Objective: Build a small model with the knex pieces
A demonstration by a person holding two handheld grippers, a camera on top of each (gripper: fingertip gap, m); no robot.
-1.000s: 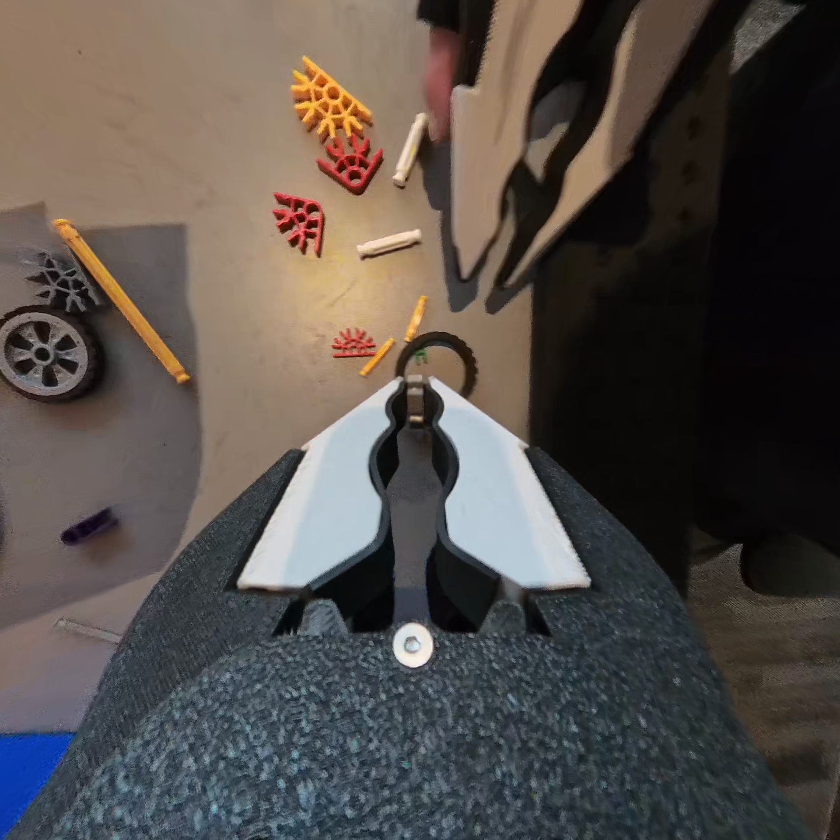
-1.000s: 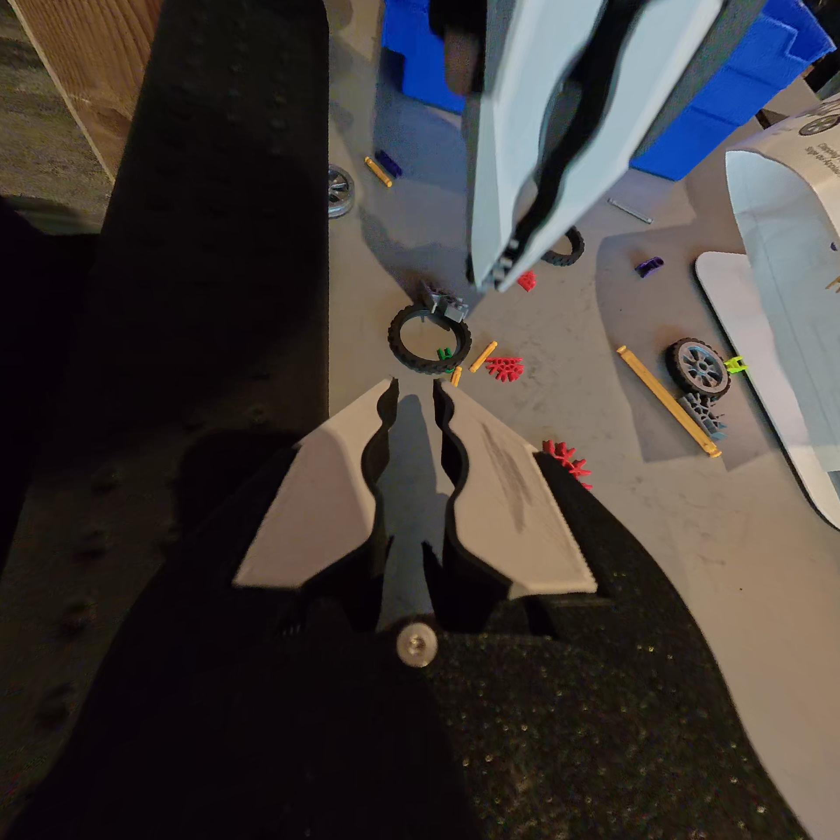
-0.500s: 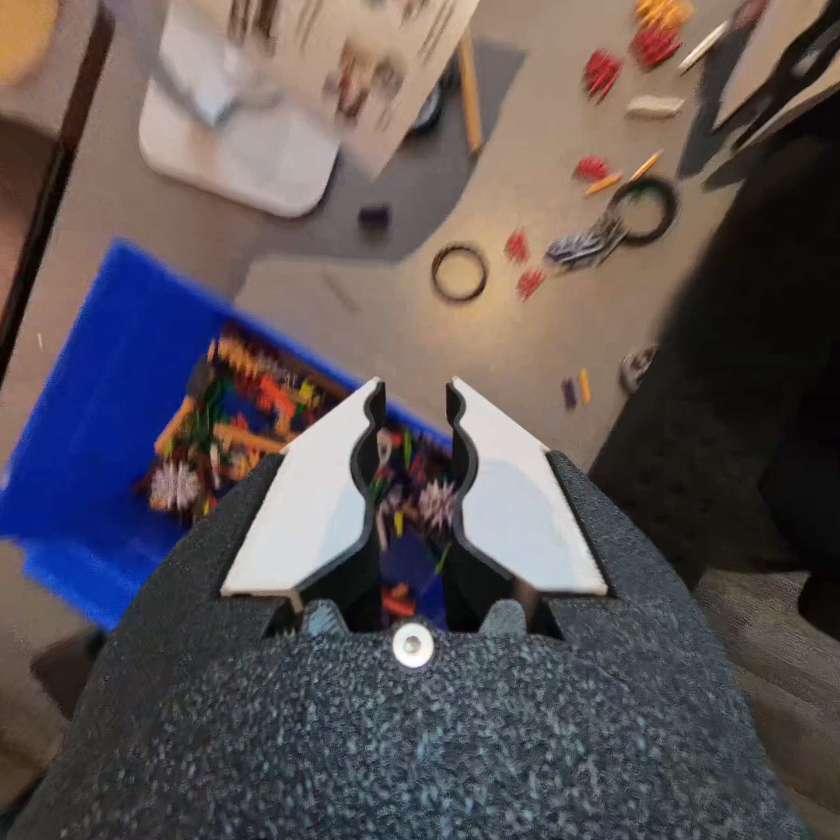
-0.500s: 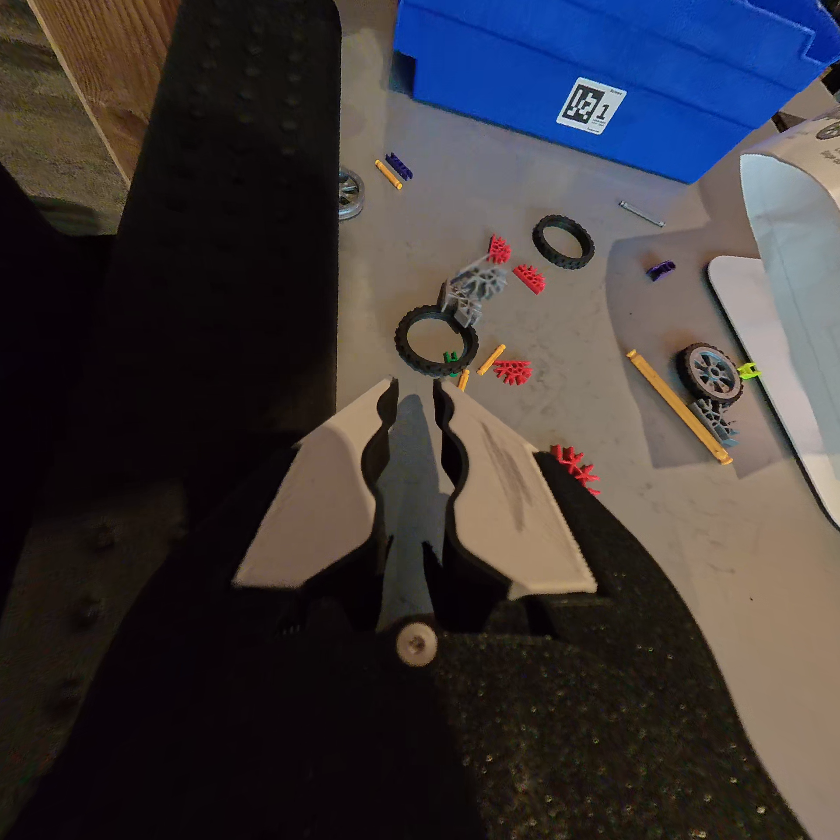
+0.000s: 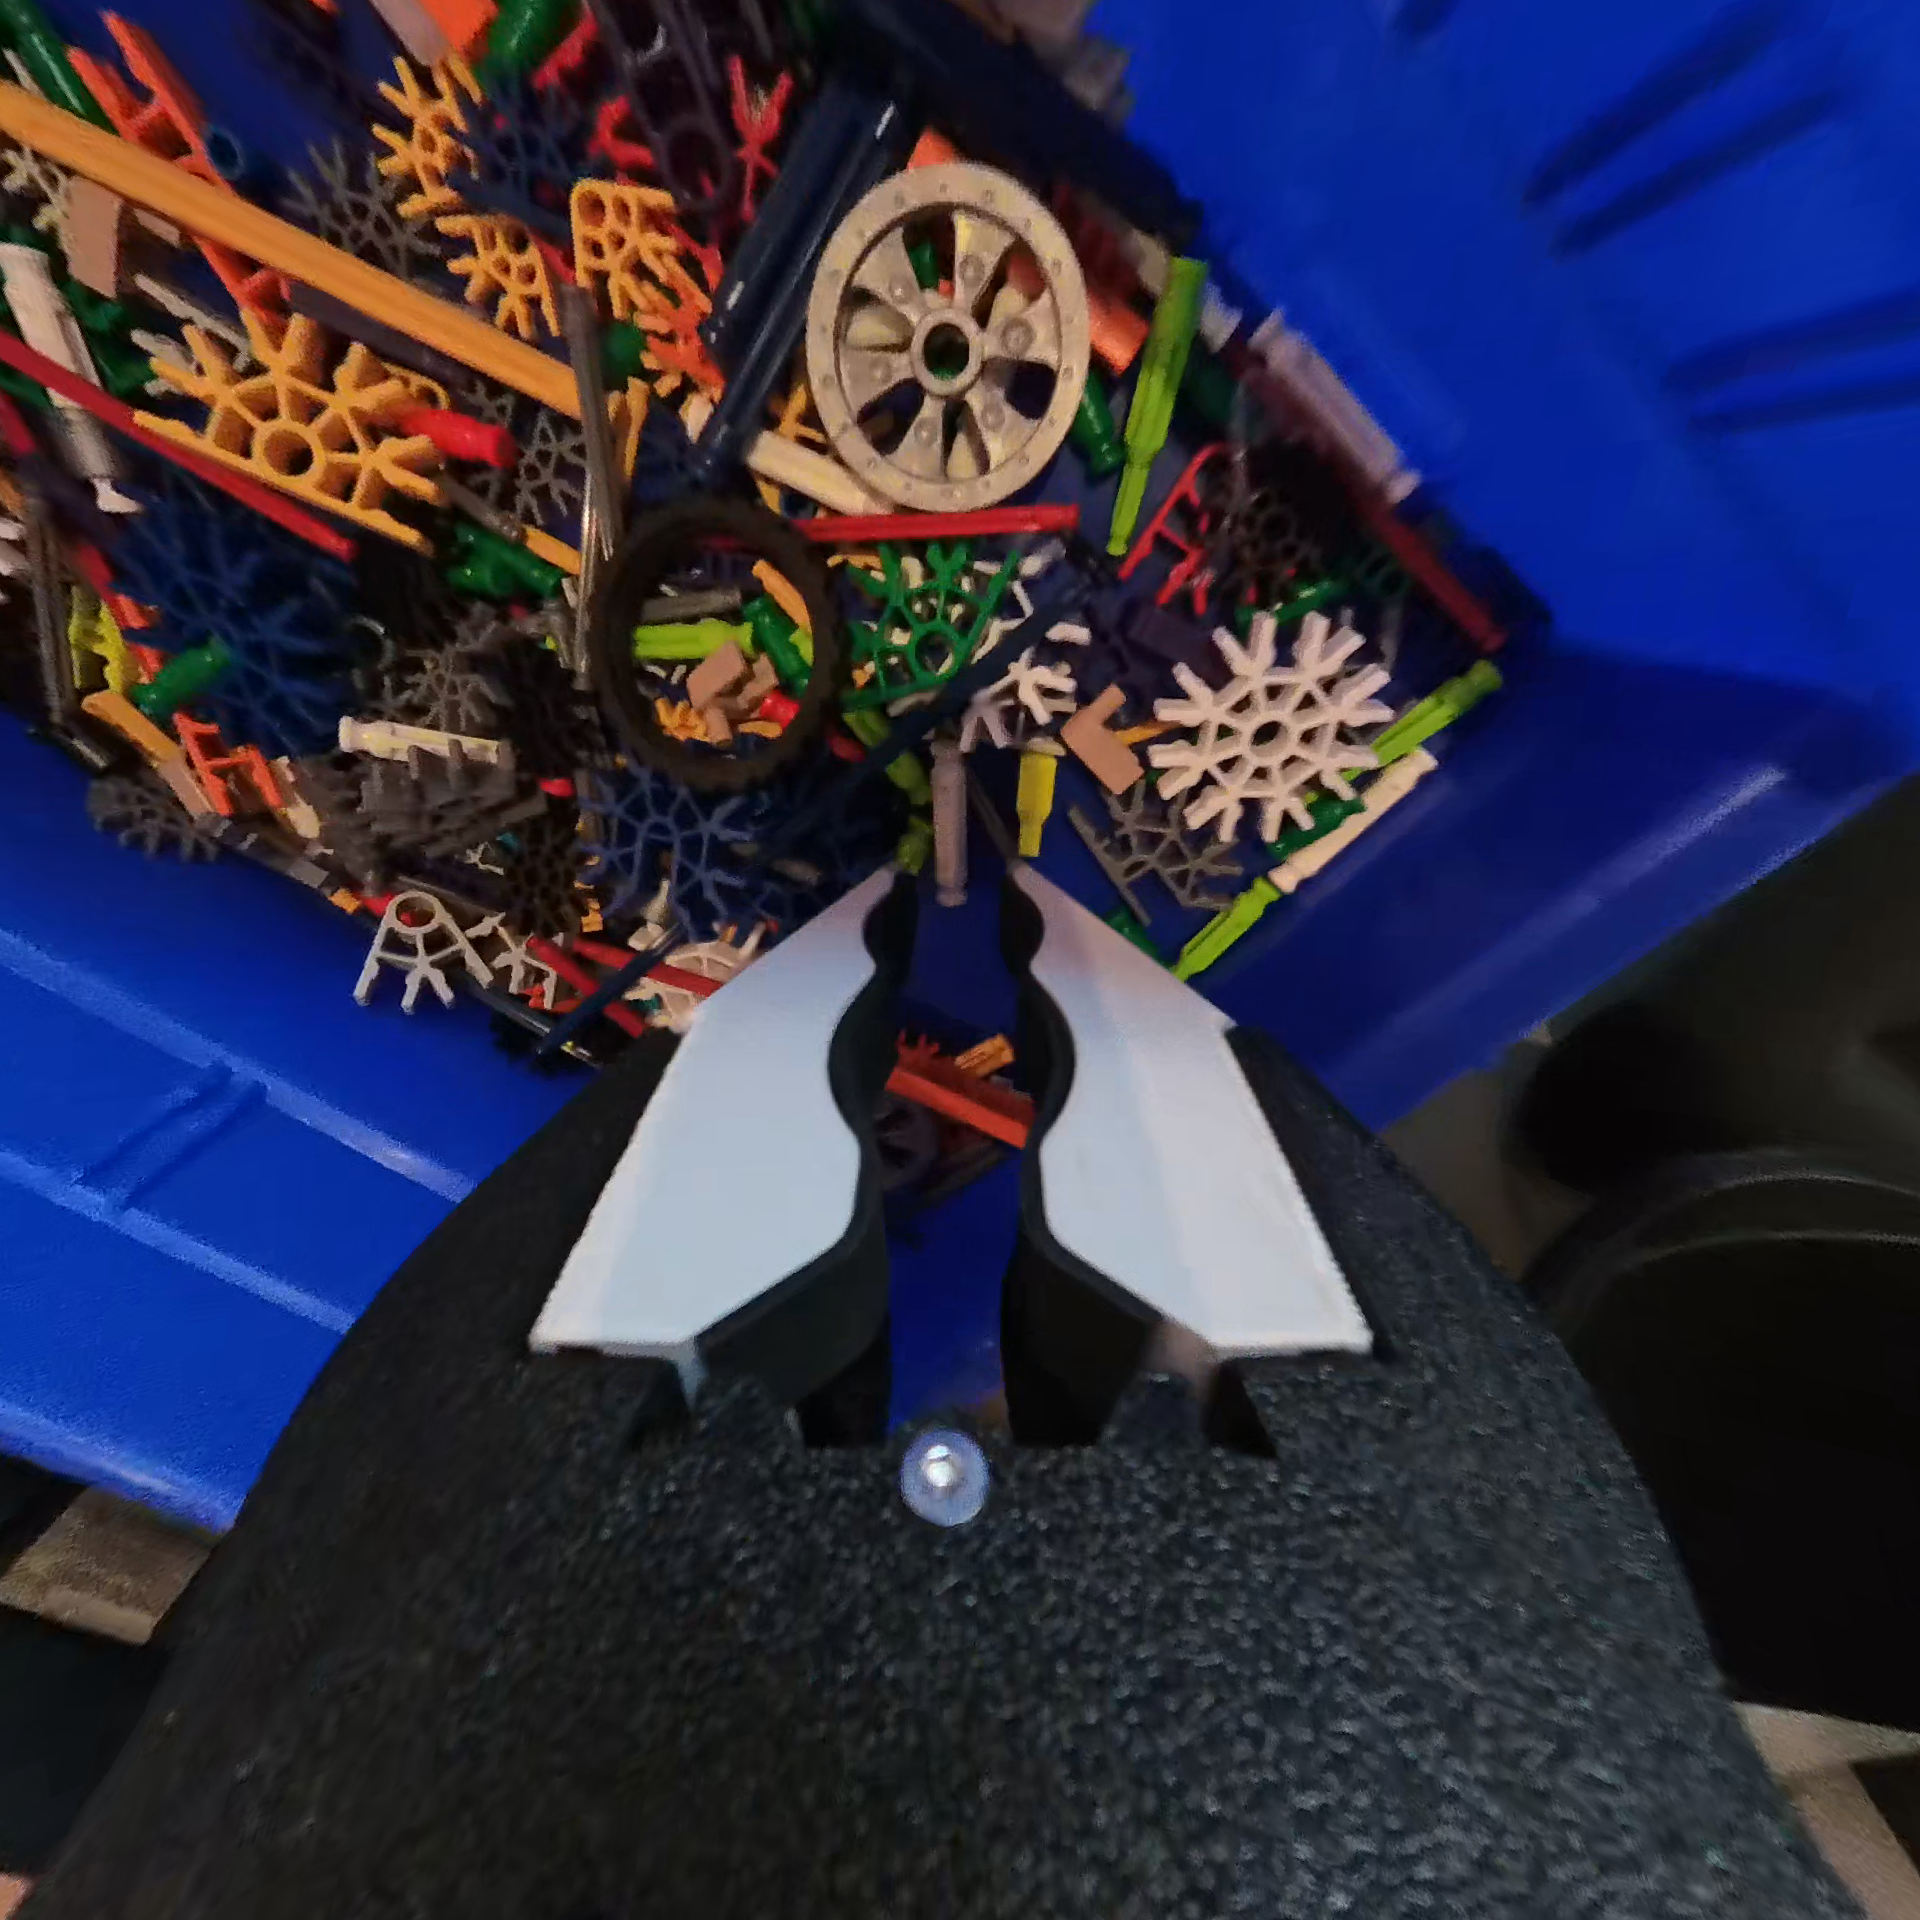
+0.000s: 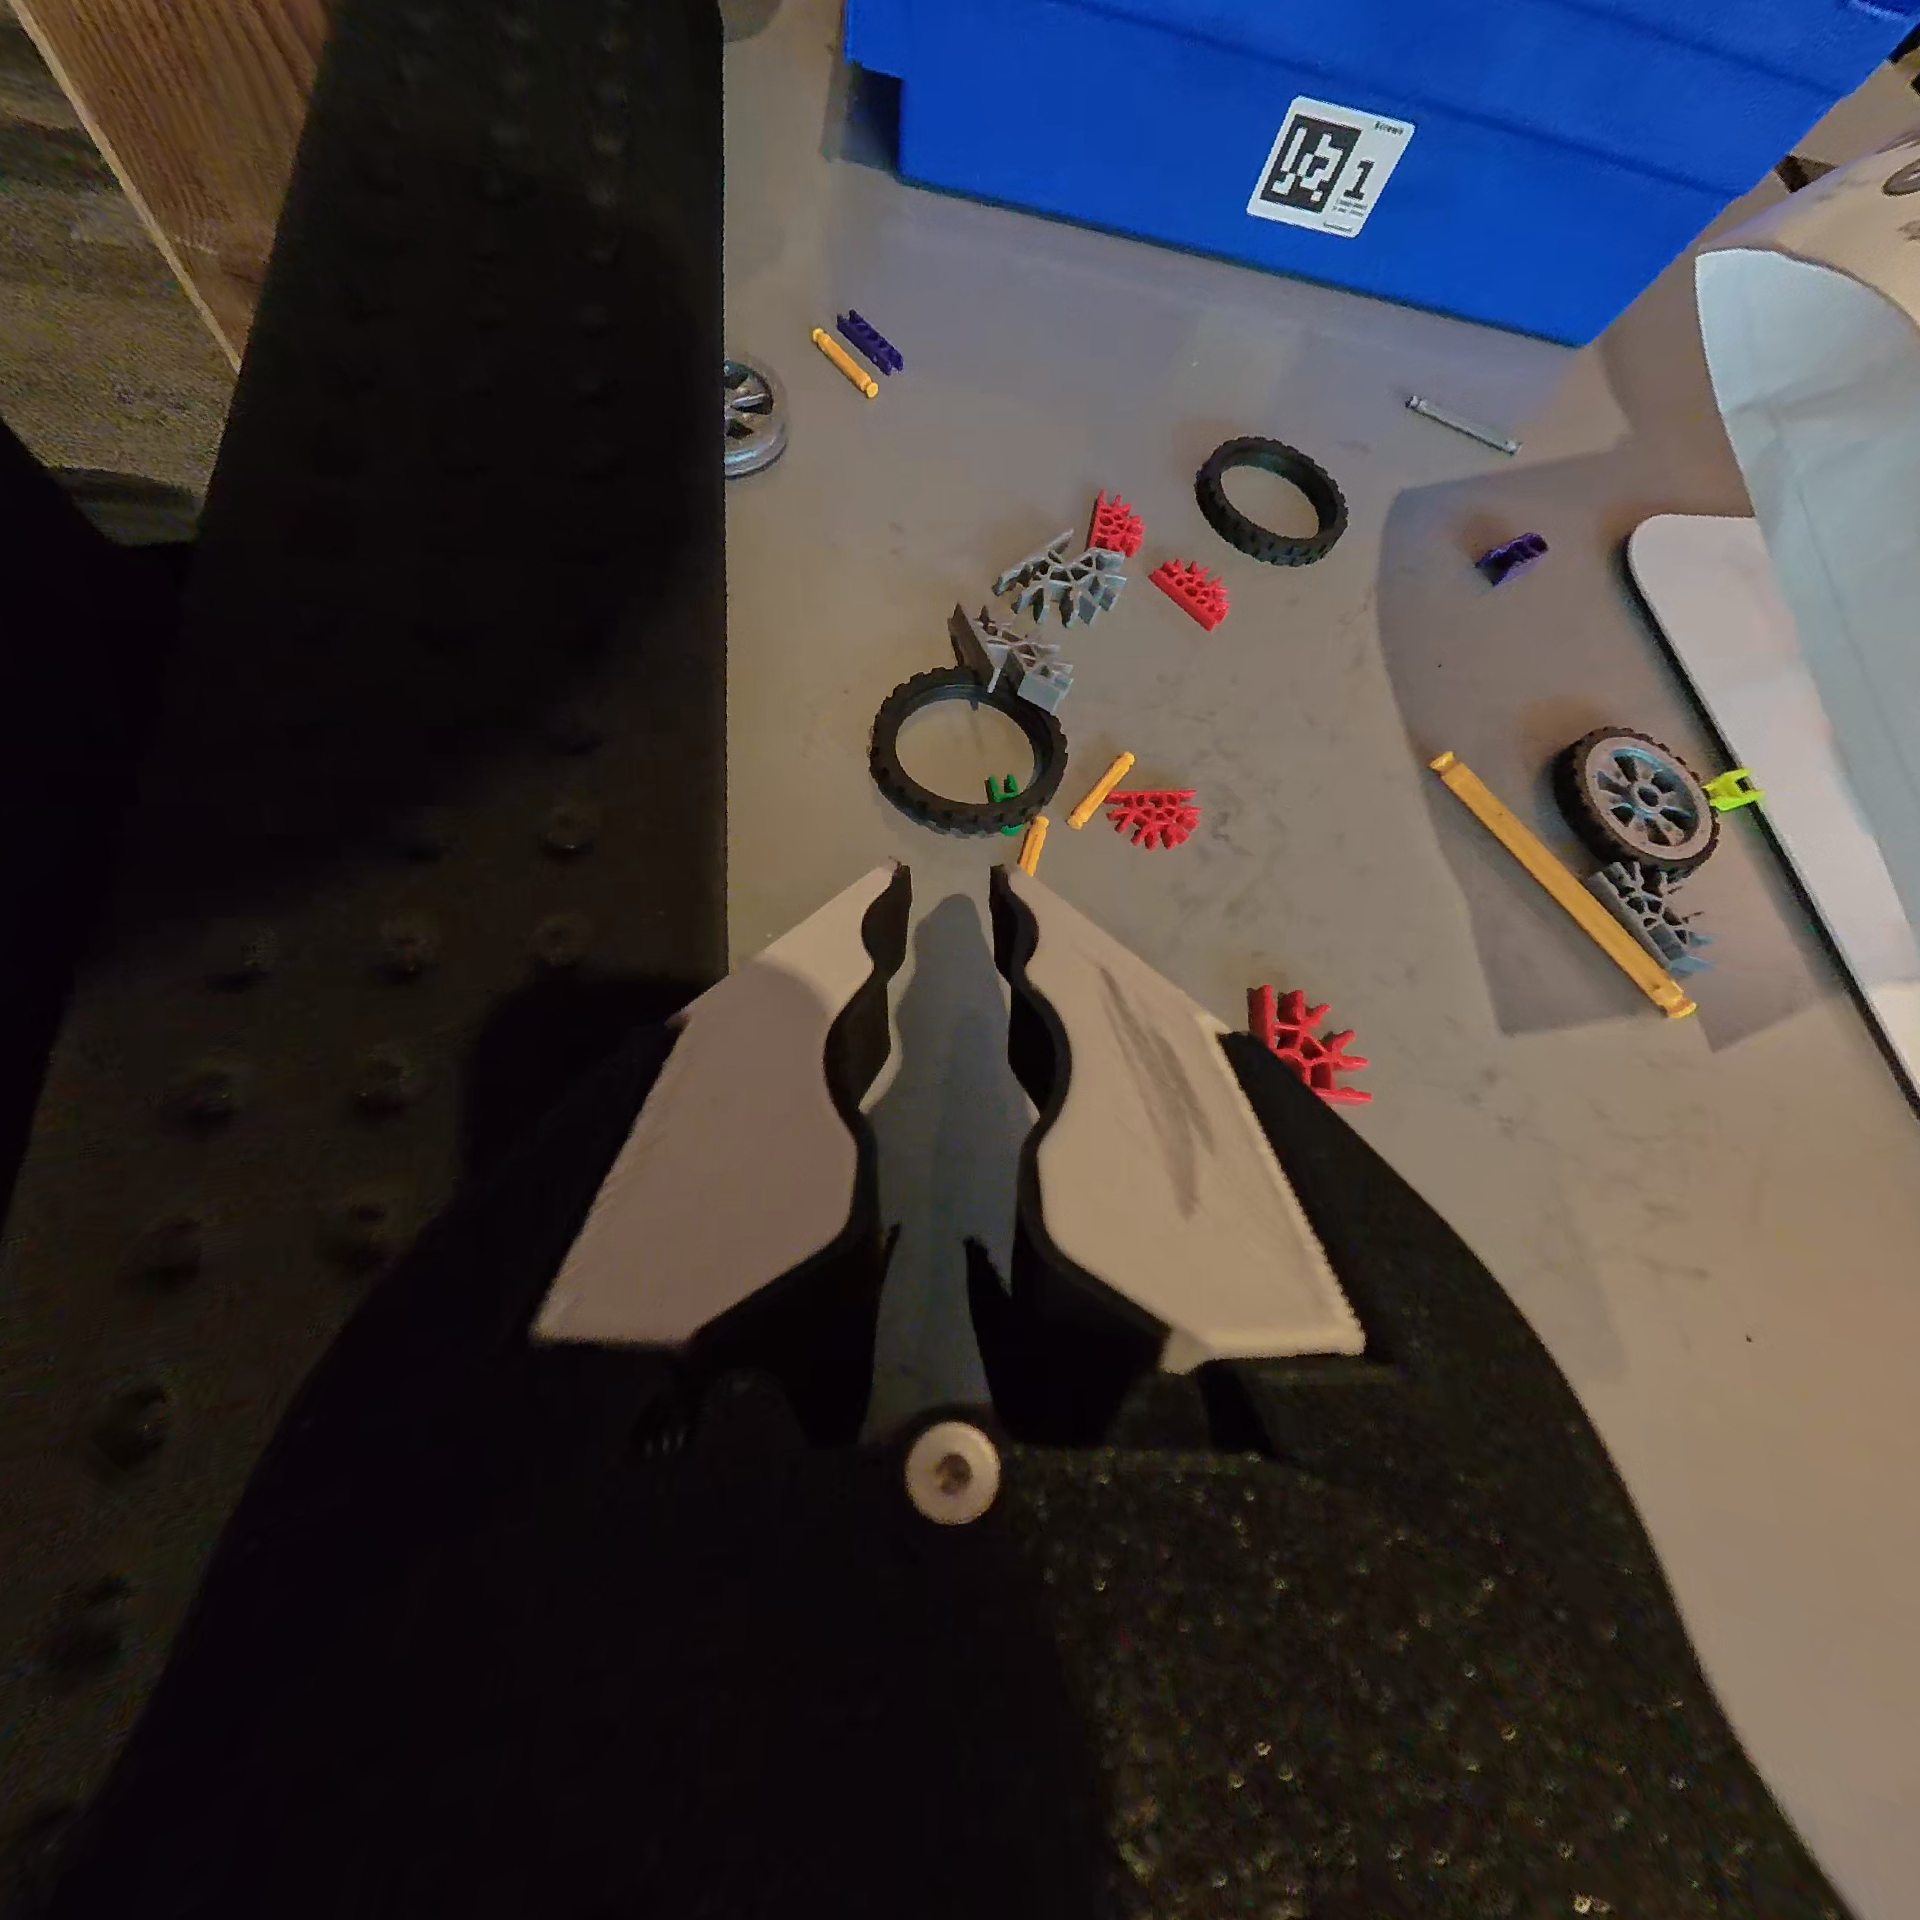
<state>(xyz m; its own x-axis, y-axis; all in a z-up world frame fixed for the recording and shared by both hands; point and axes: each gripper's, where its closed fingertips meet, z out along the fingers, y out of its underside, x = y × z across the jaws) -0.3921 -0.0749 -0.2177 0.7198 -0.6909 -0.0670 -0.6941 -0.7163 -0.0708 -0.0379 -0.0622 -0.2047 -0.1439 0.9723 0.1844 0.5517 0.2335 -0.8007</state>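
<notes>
- The left gripper (image 5: pixel 951 883) hangs spread and empty inside the blue bin (image 5: pixel 1558 312), just above a small grey rod (image 5: pixel 948 821) (nothing gripped).
- The right gripper (image 6: pixel 948 871), jaws parted, hovers near a black tyre (image 6: pixel 968 764) on the table (image 6: pixel 1351 1195).

Tongs (image 5: pixel 948 894) — white fingers, speckled black housing, silver screw.

My left gripper (image 5: pixel 951 894) hangs with jaws apart over the blue bin (image 5: pixel 1558 312), above a small grey rod (image 5: pixel 948 821); near it lie a black tyre (image 5: pixel 717 644) and a white snowflake connector (image 5: pixel 1268 727).
</notes>
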